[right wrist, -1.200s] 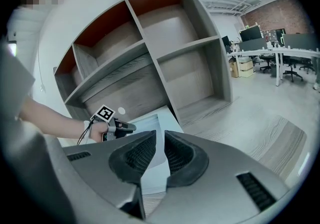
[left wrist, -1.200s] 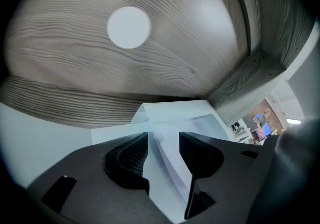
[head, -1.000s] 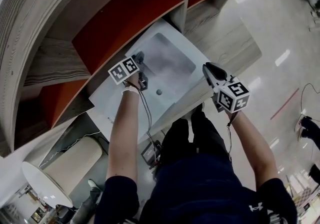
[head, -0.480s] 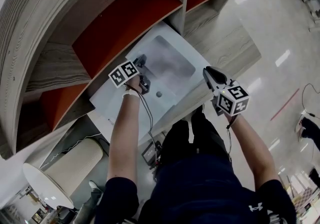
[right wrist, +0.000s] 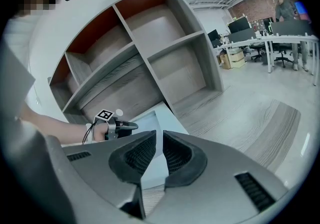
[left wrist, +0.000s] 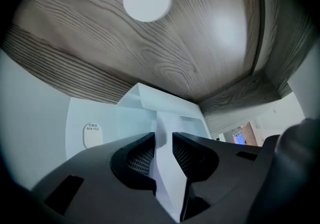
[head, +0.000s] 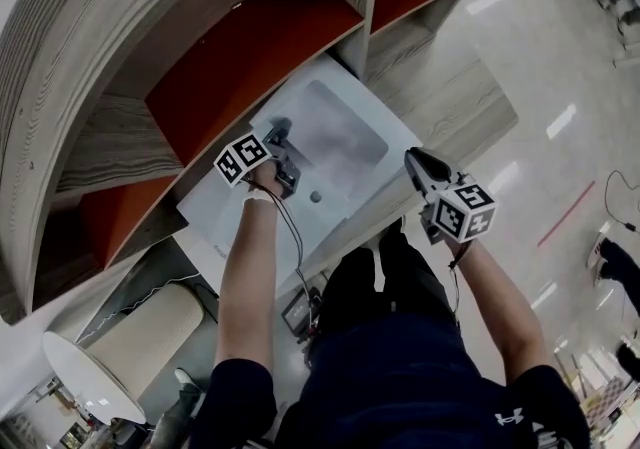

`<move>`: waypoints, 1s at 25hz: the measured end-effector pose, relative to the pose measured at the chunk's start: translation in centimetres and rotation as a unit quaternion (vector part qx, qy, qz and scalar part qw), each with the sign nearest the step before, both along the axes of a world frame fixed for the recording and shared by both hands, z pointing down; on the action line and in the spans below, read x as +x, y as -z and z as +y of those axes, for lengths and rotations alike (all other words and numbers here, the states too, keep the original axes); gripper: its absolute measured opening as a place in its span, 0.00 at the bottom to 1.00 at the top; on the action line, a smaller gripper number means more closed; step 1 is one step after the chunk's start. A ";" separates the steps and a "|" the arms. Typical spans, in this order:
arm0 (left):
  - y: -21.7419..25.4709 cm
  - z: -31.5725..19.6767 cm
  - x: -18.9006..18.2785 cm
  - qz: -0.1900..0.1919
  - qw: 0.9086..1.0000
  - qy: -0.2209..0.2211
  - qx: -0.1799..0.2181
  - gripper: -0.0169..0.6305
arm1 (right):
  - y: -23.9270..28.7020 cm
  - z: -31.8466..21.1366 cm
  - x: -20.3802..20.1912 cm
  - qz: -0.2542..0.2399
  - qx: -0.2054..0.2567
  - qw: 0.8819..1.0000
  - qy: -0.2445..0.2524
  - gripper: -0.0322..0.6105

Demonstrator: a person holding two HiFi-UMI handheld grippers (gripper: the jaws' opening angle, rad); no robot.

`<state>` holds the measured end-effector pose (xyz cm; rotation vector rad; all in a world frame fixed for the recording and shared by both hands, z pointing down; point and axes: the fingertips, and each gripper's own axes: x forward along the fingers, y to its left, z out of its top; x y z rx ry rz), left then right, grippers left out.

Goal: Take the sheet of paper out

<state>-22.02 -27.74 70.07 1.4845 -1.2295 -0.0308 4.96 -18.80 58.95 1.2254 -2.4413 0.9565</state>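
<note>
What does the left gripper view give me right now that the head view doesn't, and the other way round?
Only the left gripper view: a white sheet between the jaws of the left claw, which have just been closing, and the label on the file box. Only the head view: the right claw near the box's right edge, and red shelf panels. Both: the left claw at the file box, and the wooden shelf.

On the left gripper (left wrist: 163, 137), 2 jaws have just been closing — sheet of paper (left wrist: 167, 178) between them.

head: overhead, steeply down | gripper views: close, looking forward | shared: box file (head: 350, 182)
</note>
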 end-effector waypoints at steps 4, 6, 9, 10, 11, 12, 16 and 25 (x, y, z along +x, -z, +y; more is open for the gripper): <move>-0.2 0.2 1.0 -0.018 1.000 -0.021 -0.010 0.12 | -0.3 0.0 0.4 -0.004 -0.009 1.000 -0.011 0.07; 0.1 0.5 1.5 -0.031 0.999 -0.023 -0.009 0.07 | -0.3 0.1 0.5 -0.007 -0.013 1.000 -0.015 0.07; 0.7 0.7 2.1 -0.047 0.999 -0.022 -0.010 0.05 | -0.3 0.1 0.6 -0.010 -0.015 1.000 -0.018 0.07; 1.0 0.8 2.3 -0.051 0.998 -0.023 -0.007 0.05 | -0.3 0.2 0.6 -0.010 -0.016 1.000 -0.019 0.07; 1.4 0.8 2.5 -0.057 0.998 -0.025 -0.002 0.05 | -0.4 0.2 0.6 -0.010 -0.017 1.000 -0.021 0.07; 1.8 0.8 2.8 -0.064 0.998 -0.028 0.004 0.05 | -0.4 0.3 0.6 -0.010 -0.019 1.000 -0.022 0.07; 2.6 0.9 3.0 -0.104 0.993 -0.040 0.023 0.05 | -0.7 0.5 0.5 -0.011 -0.025 0.999 -0.025 0.07; 1.8 2.2 1.5 -0.119 0.992 -0.034 0.010 0.39 | -0.8 0.6 0.3 -0.020 -0.028 0.999 -0.028 0.07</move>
